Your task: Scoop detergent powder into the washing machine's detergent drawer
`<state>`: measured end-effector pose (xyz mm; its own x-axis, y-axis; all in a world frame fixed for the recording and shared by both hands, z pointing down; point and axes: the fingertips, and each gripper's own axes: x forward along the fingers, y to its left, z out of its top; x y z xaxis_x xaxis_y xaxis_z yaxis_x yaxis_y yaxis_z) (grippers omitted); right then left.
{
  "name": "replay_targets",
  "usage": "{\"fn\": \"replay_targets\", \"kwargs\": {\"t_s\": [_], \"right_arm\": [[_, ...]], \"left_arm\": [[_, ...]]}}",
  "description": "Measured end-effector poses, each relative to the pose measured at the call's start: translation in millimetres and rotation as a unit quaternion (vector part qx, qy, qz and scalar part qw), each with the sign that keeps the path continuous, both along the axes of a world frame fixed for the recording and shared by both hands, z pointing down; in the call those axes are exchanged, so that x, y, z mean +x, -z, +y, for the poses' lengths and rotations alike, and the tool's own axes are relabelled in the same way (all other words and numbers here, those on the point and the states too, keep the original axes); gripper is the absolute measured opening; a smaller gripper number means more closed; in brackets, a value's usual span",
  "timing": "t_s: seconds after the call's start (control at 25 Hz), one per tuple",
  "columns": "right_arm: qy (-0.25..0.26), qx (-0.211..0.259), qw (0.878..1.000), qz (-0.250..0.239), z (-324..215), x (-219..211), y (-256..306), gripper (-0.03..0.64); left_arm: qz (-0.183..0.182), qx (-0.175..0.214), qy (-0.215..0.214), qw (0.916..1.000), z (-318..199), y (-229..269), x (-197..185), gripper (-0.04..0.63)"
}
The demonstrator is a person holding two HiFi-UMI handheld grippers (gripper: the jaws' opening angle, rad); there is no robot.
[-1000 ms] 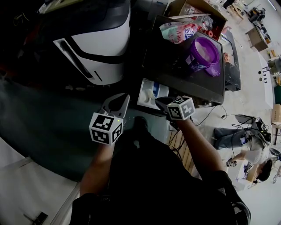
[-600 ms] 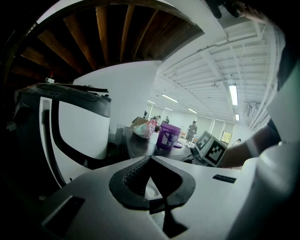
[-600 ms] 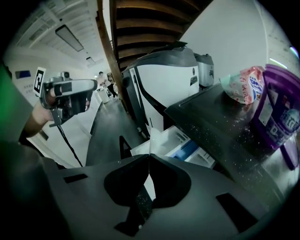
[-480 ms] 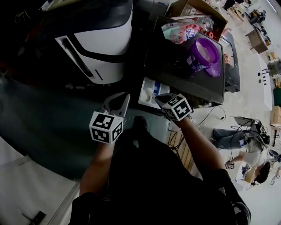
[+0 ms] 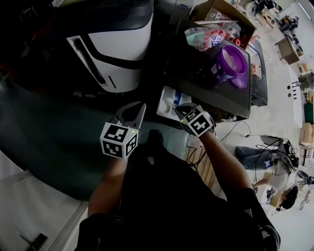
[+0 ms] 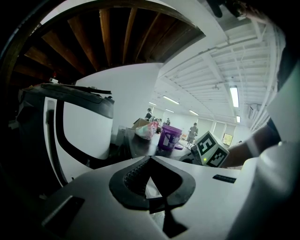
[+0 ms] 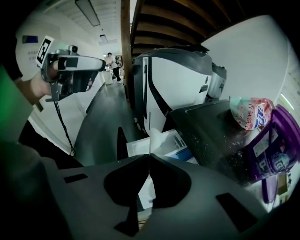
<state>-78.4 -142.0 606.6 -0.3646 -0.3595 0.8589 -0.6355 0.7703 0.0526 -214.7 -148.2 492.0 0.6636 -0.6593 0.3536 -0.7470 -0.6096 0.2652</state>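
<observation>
The washing machine's white detergent drawer [image 5: 167, 98] stands pulled out beside the white machine [image 5: 115, 54]. My right gripper [image 5: 180, 109] hangs over the drawer, shut on the thin handle of a white scoop [image 7: 154, 136]; the scoop's bowl sits above the drawer [image 7: 176, 140]. The purple detergent tub [image 5: 230, 61] stands open on the dark machine top [image 5: 196, 81], also seen in the right gripper view [image 7: 274, 150]. My left gripper [image 5: 140, 108] is held left of the drawer, shut with nothing in it [image 6: 150, 159].
A pink-and-white detergent bag [image 5: 206, 37] lies behind the tub, next to a cardboard box [image 5: 221, 12]. Cables trail on the floor at the right [image 5: 245, 127], where people sit [image 5: 274, 166]. A dark grey floor strip [image 5: 54, 137] runs to the left.
My right gripper has turned and edged further over the drawer with the scoop. The left gripper has stayed put.
</observation>
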Motion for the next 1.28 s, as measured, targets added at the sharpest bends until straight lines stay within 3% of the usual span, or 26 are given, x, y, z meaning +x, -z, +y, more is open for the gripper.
{"fn": "replay_targets", "kwargs": {"t_s": [0.4,1.28], "right_arm": [[0.019,-0.001,0.999,0.032,4.7,-0.4,-4.5,0.02],[0.098,0.049,0.986,0.124,-1.6,2.4,-5.8,0.02]], "left_arm": [[0.007,-0.001,0.012,0.9999,3.8,1.0,-10.2,0.008],[0.012,-0.006,0.02,0.9997,0.7,-0.7,-11.2,0.008]]}}
